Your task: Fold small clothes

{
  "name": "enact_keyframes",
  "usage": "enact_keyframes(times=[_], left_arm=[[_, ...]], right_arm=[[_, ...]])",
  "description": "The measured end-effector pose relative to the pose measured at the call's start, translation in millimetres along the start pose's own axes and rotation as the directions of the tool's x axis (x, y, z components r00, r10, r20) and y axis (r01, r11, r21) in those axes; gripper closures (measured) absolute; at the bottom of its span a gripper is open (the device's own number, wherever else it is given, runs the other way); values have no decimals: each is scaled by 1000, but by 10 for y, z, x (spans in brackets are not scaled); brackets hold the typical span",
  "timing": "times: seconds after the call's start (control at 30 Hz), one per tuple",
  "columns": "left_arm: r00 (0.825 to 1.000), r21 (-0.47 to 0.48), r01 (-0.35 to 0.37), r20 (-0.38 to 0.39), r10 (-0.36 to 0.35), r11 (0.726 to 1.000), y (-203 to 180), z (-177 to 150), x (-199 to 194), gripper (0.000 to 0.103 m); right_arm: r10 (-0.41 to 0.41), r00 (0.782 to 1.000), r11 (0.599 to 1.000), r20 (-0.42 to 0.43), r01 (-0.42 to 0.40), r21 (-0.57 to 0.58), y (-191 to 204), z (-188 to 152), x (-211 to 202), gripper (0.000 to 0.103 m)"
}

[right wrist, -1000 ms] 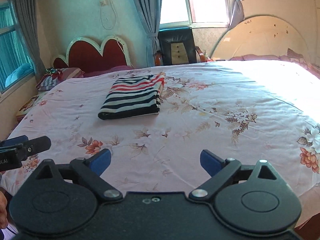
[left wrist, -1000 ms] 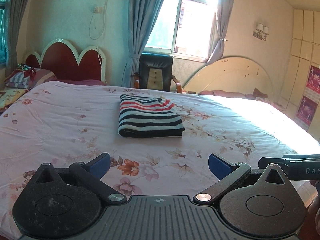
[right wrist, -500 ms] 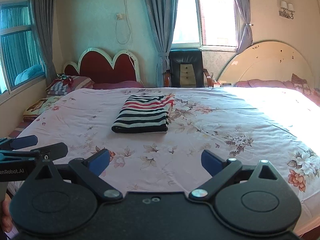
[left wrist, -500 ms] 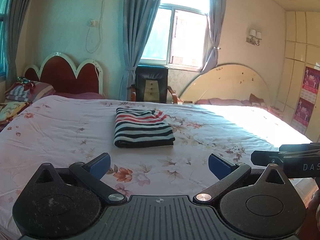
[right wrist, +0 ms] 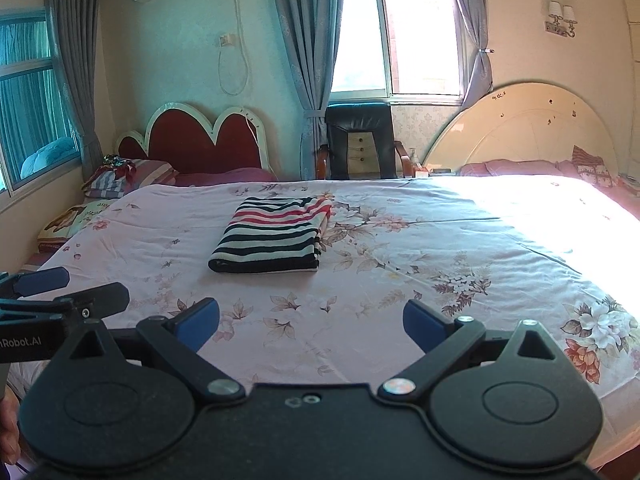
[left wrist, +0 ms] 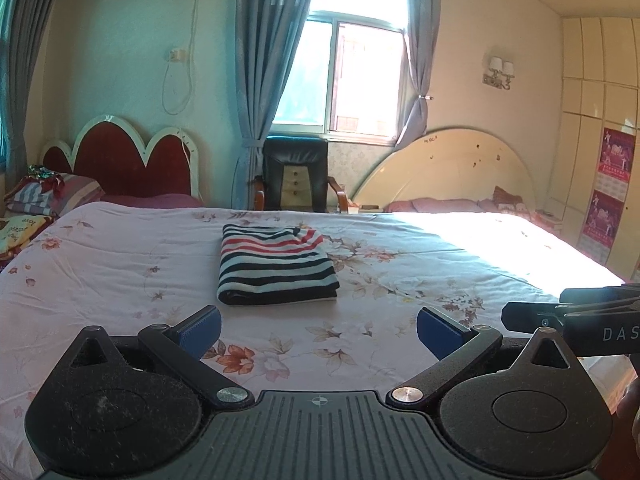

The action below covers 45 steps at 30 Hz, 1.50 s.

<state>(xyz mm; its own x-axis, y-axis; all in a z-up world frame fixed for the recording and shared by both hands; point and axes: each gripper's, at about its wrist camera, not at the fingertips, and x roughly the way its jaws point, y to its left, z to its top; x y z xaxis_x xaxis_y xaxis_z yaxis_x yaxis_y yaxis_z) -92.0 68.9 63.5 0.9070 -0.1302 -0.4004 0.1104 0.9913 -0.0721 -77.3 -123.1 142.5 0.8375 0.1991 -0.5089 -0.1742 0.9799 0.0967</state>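
Striped top [left wrist: 276, 268] lies mid-bed [left wrist: 120, 264] as a neat flat rectangle, edges squared, so the fold looks finished; nothing else unfolded shows. Left tongs [left wrist: 318, 330] and right tongs [right wrist: 311, 325] both gape wide and hold nothing. Each hangs level near the bed's near edge, side by side, well apart from the top.

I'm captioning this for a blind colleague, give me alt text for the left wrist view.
A folded striped garment lies on a floral bedspread, beyond the open, empty left gripper in the foreground. The right gripper juts in from the right edge; behind the bed are a black chair and a sunlit window.
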Motion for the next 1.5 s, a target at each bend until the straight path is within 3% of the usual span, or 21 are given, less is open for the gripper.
enact_keyframes(times=[1.5], left_arm=[[1000,12,-5,9,4,1000,62,51,0,0]], right_arm=[[9,1000,1000,7,-9,-21,71,66,49,5]])
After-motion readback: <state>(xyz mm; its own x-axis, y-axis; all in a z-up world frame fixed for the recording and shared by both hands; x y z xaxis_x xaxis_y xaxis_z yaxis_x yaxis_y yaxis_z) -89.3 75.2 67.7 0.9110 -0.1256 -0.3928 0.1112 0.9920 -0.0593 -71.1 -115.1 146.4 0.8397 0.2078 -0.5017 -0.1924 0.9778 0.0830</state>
